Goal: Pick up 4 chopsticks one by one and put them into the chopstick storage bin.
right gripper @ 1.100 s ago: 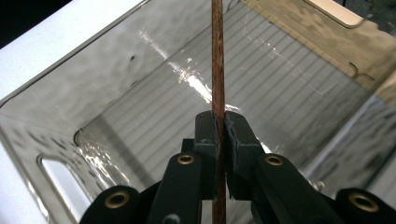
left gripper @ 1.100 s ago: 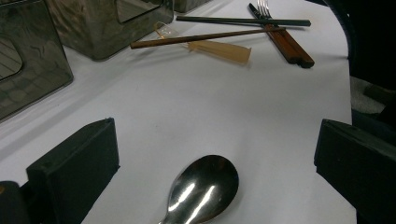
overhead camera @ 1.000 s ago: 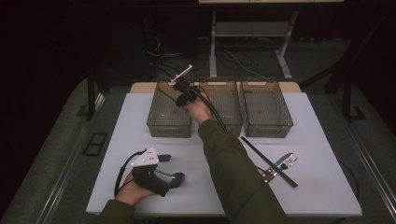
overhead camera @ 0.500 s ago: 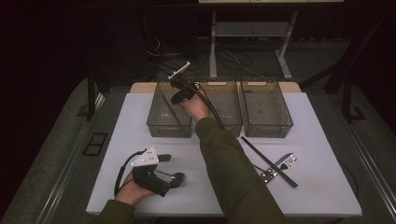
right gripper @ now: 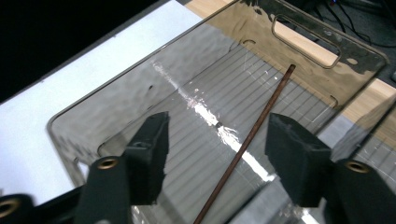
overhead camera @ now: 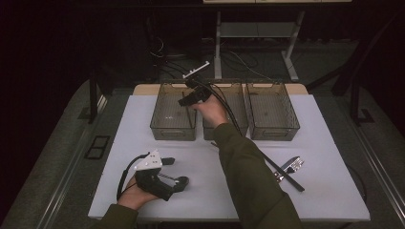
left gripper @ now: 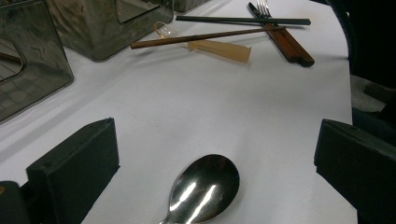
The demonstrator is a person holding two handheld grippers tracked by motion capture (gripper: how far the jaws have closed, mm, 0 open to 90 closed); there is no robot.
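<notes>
Bin walls [right gripper: 299, 32] (chopstick [right gripper: 247, 140] inside) around claw [right gripper: 219, 140]

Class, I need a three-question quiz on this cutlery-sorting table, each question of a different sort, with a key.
1. True or false: the right claw grips the chopstick.
2. Which lies between the left claw's open jaws: A fork, B spoon, C knife?
3. How many bins stand in the row, counting the left bin?

Key: 1 false, its jaws have just been opening and the chopstick lies loose in the bin. 2 B. 3 three.
</notes>
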